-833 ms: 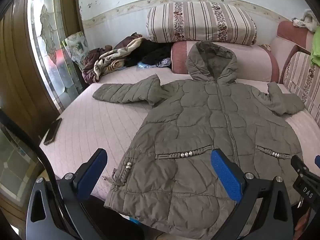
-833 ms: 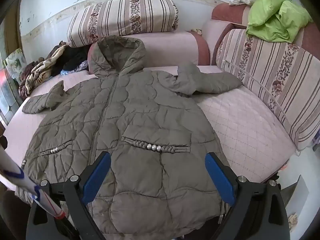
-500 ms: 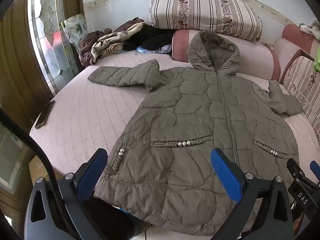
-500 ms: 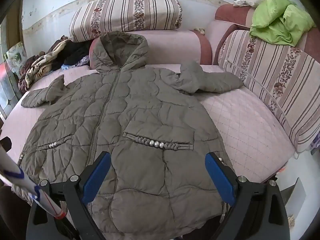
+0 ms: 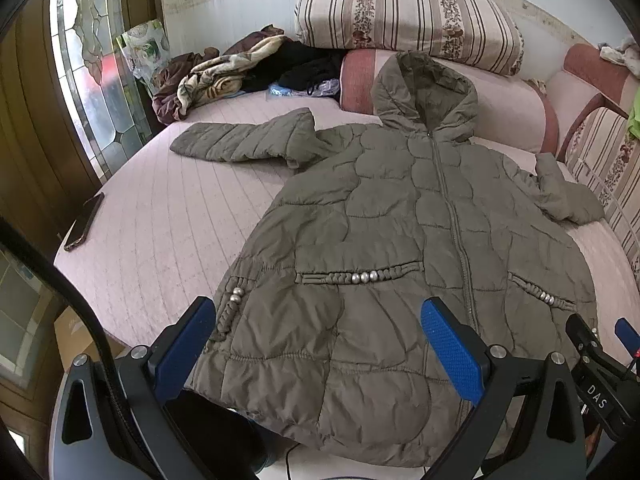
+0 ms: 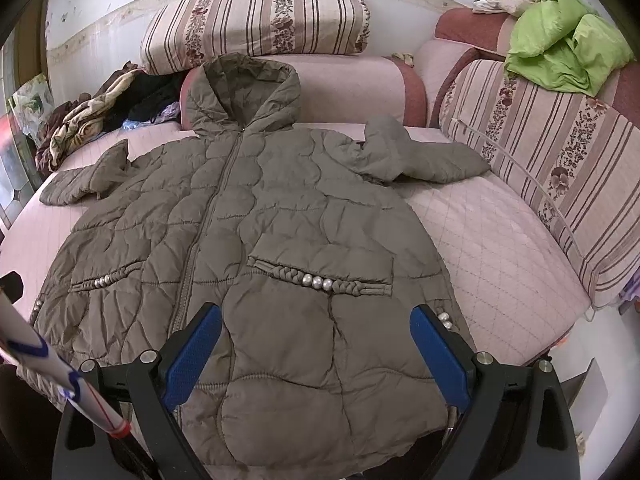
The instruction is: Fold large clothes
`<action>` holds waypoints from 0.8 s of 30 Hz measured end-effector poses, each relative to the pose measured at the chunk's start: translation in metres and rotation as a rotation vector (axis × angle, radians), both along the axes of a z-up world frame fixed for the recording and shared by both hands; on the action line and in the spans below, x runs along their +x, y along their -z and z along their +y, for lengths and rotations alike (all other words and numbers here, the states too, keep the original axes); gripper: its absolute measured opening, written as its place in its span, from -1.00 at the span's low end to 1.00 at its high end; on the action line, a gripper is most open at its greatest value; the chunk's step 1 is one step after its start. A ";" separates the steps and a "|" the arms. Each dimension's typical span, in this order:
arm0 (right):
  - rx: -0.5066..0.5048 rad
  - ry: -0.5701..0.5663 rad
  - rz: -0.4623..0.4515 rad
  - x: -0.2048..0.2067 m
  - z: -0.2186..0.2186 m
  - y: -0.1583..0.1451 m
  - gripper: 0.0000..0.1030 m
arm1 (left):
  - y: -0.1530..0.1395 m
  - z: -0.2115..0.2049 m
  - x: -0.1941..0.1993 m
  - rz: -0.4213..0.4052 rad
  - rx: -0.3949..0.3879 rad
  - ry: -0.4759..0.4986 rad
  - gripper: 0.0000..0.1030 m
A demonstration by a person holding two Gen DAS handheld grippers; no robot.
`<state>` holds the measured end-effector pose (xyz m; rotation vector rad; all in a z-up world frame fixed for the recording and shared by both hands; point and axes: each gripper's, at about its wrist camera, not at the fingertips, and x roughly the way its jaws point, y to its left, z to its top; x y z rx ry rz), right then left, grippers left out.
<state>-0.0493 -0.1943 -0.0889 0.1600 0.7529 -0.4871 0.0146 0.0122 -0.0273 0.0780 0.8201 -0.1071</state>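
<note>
While the coat lies flat and face up on the pink bed, zipped to the collar, both grippers hang above its near hem with nothing between their blue pads. Its hood leans on the far bolster, under a striped pillow. One sleeve stretches out to the left, the other to the right, toward a striped cushion. Each front pocket carries a braided trim with silver beads. The left gripper stands with its jaws spread wide over the hem's left part, touching no cloth. The right gripper is just as wide apart over the hem's right part, tilted down at the fabric, also holding nothing. At the bed's left edge lies a dark phone. A heap of clothes sits in the far left corner, and a green garment is bundled on top of the right cushion.
</note>
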 end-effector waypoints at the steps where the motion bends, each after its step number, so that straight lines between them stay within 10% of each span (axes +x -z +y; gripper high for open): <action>1: -0.002 0.000 0.001 0.000 0.000 0.000 0.89 | 0.001 0.000 0.000 0.001 0.000 0.002 0.99; 24: -0.007 0.006 0.023 0.003 0.001 0.008 0.89 | 0.026 0.005 0.009 0.063 0.001 -0.029 0.83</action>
